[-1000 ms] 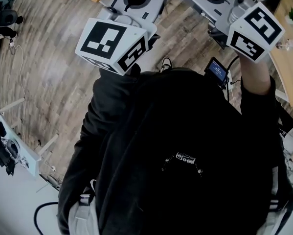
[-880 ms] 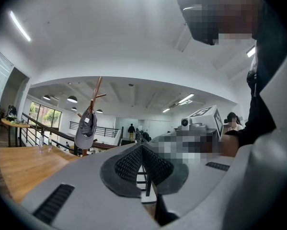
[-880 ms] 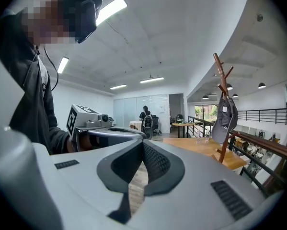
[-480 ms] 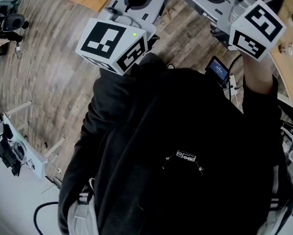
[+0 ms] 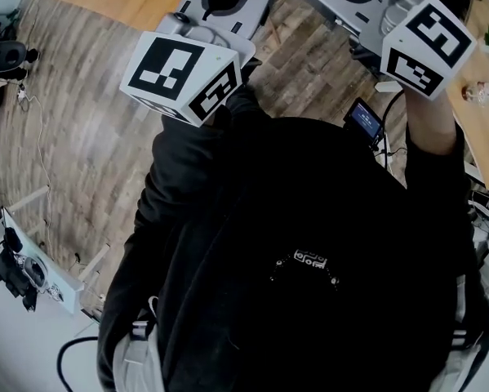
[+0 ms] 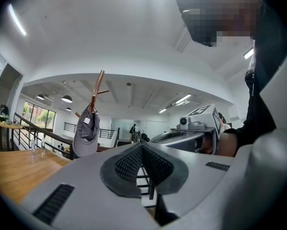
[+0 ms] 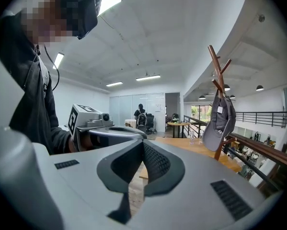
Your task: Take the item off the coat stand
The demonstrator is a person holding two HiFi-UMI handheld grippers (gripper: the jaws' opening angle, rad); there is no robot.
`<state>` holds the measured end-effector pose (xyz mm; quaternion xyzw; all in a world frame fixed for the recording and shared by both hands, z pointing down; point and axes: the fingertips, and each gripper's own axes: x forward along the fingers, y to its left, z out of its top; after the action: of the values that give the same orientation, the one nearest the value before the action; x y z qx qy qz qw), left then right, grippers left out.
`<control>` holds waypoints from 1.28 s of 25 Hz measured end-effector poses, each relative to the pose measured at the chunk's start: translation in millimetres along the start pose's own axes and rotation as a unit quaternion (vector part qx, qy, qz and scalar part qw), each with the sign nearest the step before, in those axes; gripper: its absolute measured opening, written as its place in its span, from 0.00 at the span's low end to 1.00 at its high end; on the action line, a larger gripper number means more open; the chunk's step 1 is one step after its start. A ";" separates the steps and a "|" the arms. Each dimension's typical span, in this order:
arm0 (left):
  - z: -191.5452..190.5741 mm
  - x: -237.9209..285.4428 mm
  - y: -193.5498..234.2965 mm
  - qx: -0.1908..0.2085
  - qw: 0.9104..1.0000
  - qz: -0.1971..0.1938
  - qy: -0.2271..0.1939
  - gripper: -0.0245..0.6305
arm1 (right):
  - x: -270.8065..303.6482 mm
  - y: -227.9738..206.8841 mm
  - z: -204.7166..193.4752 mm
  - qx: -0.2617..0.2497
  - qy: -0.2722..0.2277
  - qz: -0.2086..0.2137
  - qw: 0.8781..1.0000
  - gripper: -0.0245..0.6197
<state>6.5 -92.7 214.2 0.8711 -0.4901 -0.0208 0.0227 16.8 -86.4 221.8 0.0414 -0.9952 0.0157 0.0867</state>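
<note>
A grey cap [image 6: 86,135] hangs on a brown wooden coat stand [image 6: 98,86], ahead and to the left in the left gripper view. The right gripper view has the cap [image 7: 219,121] on the stand [image 7: 217,70] ahead to the right. My left gripper [image 6: 142,145] is shut and empty, its pads meeting. My right gripper [image 7: 143,143] is likewise shut on nothing. Both are held up side by side, well short of the cap. In the head view their marker cubes [image 5: 183,76] [image 5: 428,47] sit above my dark top.
A wooden table [image 6: 14,171] with a water bottle [image 6: 33,147] stands by a black railing [image 6: 47,135] near the stand. People sit at desks far off [image 7: 141,114]. Below me is wood flooring [image 5: 89,137], a small screen device [image 5: 364,119] and cables at the left.
I have walked forward: the floor has slid under me and the shoe seen earlier is now hidden. Both grippers kept their pose and stayed shut, the left cube drifting slightly left.
</note>
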 end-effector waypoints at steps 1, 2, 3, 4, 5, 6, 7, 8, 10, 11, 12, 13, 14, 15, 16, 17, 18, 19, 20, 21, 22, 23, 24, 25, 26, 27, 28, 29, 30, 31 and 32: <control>0.0 5.6 11.8 -0.003 1.000 -0.002 -0.003 0.04 | 8.0 -10.1 1.3 -0.002 0.002 -0.004 1.000 0.06; -0.2 11.8 23.3 -0.006 1.000 -0.005 -0.005 0.04 | 15.5 -20.6 2.4 -0.004 0.004 -0.010 1.000 0.06; -0.5 18.2 34.4 -0.008 1.000 -0.009 -0.007 0.04 | 22.5 -31.0 3.2 -0.004 0.005 -0.016 1.000 0.06; -0.3 24.4 44.7 -0.007 1.000 -0.014 -0.007 0.04 | 29.0 -41.1 4.0 -0.003 0.005 -0.022 1.000 0.06; 0.7 30.1 54.1 -0.002 1.000 -0.018 -0.007 0.04 | 34.7 -50.4 5.4 -0.001 0.004 -0.028 1.000 0.06; 2.4 35.1 62.1 0.004 1.000 -0.021 -0.008 0.04 | 39.6 -58.6 7.5 0.001 0.001 -0.034 0.999 0.06; 4.3 39.4 68.5 0.008 1.000 -0.024 -0.010 0.04 | 43.3 -65.4 9.8 0.003 -0.004 -0.040 0.999 0.06; 6.0 43.1 73.6 0.010 1.000 -0.027 -0.011 0.04 | 46.1 -71.0 11.9 0.004 -0.009 -0.046 0.999 0.06; 9.0 50.7 85.5 0.010 0.999 -0.034 -0.013 0.04 | 52.7 -83.0 15.8 0.007 -0.016 -0.056 0.998 0.06; 11.1 55.8 94.2 0.010 0.999 -0.039 -0.012 0.04 | 57.9 -91.3 18.6 0.007 -0.016 -0.059 0.998 0.06; 13.9 61.7 104.2 0.011 0.999 -0.043 -0.011 0.04 | 63.9 -100.9 22.2 0.007 -0.016 -0.062 0.998 0.06; 17.2 67.6 114.3 0.012 0.999 -0.047 -0.011 0.04 | 70.0 -110.4 26.4 0.007 -0.016 -0.065 0.998 0.06; 20.7 72.8 123.2 0.013 0.999 -0.050 -0.010 0.04 | 75.3 -119.0 30.7 0.009 -0.016 -0.067 0.998 0.06; 23.9 77.2 130.4 0.013 0.998 -0.054 -0.010 0.04 | 79.6 -126.0 34.5 0.009 -0.017 -0.071 0.997 0.06; 25.9 81.0 135.9 0.012 0.998 -0.059 -0.010 0.04 | 82.8 -131.6 37.0 0.009 -0.017 -0.075 0.997 0.06; 26.6 84.5 140.4 0.011 0.998 -0.065 -0.008 0.04 | 85.3 -136.5 38.1 0.009 -0.015 -0.078 0.997 0.06; 26.2 88.4 144.9 0.011 0.997 -0.072 -0.006 0.04 | 87.8 -141.8 38.0 0.009 -0.013 -0.082 0.997 0.06; 25.4 93.3 150.3 0.012 0.997 -0.078 -0.003 0.04 | 90.7 -148.4 37.4 0.009 -0.010 -0.086 0.996 0.06; 25.1 99.1 157.1 0.014 0.996 -0.083 -0.002 0.04 | 94.2 -156.5 37.4 0.010 -0.009 -0.090 0.996 0.06; 25.7 105.0 164.8 0.016 0.996 -0.087 -0.001 0.04 | 98.4 -165.3 38.3 0.011 -0.010 -0.094 0.995 0.06; 27.0 110.1 172.8 0.017 0.996 -0.089 -0.002 0.04 | 103.2 -173.5 40.3 0.011 -0.012 -0.097 0.995 0.06; 28.4 113.6 180.5 0.017 0.996 -0.092 -0.004 0.04 | 108.5 -180.1 42.7 0.011 -0.013 -0.101 0.995 0.06; 29.1 115.6 187.3 0.015 0.995 -0.097 -0.004 0.04 | 113.8 -184.9 44.4 0.011 -0.014 -0.105 0.994 0.06; 29.0 116.9 193.0 0.014 0.995 -0.103 -0.003 0.04 | 118.5 -188.3 45.3 0.011 -0.012 -0.110 0.994 0.06; 28.9 118.2 197.9 0.013 0.994 -0.110 -0.002 0.04 | 122.3 -191.3 45.7 0.011 -0.010 -0.116 0.993 0.06; 29.8 120.0 202.4 0.013 0.993 -0.117 -0.001 0.04 | 125.3 -194.7 46.8 0.012 -0.009 -0.123 0.992 0.06; 31.9 122.2 206.6 0.013 0.992 -0.122 -0.002 0.04 | 127.8 -198.4 49.0 0.013 -0.009 -0.129 0.991 0.06; 34.6 124.4 210.3 0.015 0.992 -0.127 -0.005 0.04 | 129.9 -202.0 51.8 0.014 -0.012 -0.135 0.991 0.06; 36.9 126.5 213.5 0.016 0.991 -0.132 -0.007 0.04 | 131.6 -205.4 54.3 0.015 -0.016 -0.139 0.990 0.06; 38.1 128.8 216.7 0.017 0.990 -0.138 -0.009 0.04 | 133.3 -208.9 55.7 0.018 -0.019 -0.143 0.989 0.06; 38.2 131.8 220.5 0.017 0.989 -0.144 -0.010 0.04 | 135.4 -213.3 56.1 0.020 -0.020 -0.148 0.989 0.06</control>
<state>-115.5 -320.4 187.4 0.9328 -0.3597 -0.0247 -0.0001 -107.5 -311.9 195.3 0.1902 -0.9792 0.0221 0.0671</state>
